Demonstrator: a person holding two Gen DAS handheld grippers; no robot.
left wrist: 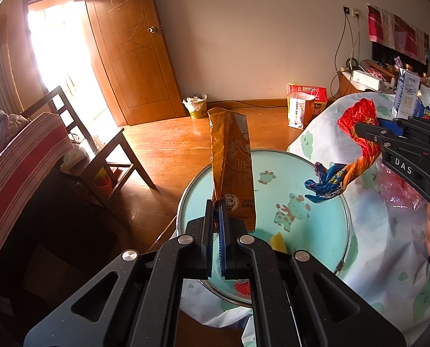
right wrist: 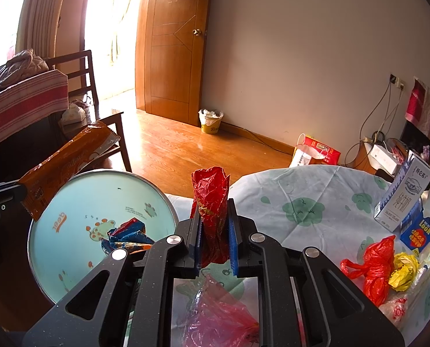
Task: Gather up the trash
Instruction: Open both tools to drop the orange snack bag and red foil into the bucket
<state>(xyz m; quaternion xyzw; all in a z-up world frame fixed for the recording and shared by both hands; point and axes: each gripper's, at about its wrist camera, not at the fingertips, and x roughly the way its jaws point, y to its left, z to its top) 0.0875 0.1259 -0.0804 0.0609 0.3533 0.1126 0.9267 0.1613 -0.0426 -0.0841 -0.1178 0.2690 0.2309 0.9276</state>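
A long orange foil snack wrapper (left wrist: 232, 162) is pinched in the left tool (left wrist: 216, 205), a crumpled red foil wrapper (right wrist: 212, 211) in the right tool (right wrist: 213, 225), both held over the round pale-blue basin (right wrist: 105, 190). Red and yellow bags (right wrist: 385, 266) are left on the counter (right wrist: 316, 190).

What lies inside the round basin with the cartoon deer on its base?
Inside the basin only a crumpled blue wrapper shows on the pale blue base. The right gripper hides the part nearest it.

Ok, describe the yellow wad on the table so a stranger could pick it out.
Start at the round table with the leaf-print cloth. At its right edge, below the milk carton, the crumpled yellow wrapper touches a knotted red plastic bag; it's the only yellow piece there.
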